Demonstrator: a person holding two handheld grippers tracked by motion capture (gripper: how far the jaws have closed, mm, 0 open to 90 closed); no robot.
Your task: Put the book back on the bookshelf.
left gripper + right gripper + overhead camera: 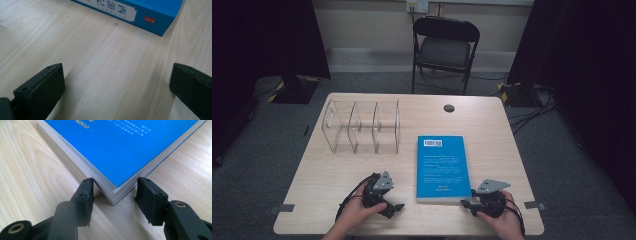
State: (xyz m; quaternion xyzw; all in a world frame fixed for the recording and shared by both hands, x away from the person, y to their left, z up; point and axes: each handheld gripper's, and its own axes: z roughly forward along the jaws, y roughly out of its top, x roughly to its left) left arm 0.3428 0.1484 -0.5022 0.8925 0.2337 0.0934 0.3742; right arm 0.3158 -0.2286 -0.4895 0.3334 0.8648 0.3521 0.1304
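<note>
Because the thick blue book (pixel 441 168) lies flat near the desk's (pixel 337 175) front edge and looks stiff but heavy, the right tongs (pixel 113 188) straddle its near corner half-closed without a firm pinch, while the left tongs (pixel 117 80) stand wide and empty.

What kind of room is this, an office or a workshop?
Probably a recording lab or studio: dark curtains at the sides, cables across the grey carpet, a lone folding chair, and a small wooden table under an overhead camera.

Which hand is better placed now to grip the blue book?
Right. The right gripper already has the book corner between its fingers, though contact is unclear. The left gripper stands wide open over bare table, apart from the book.
</note>
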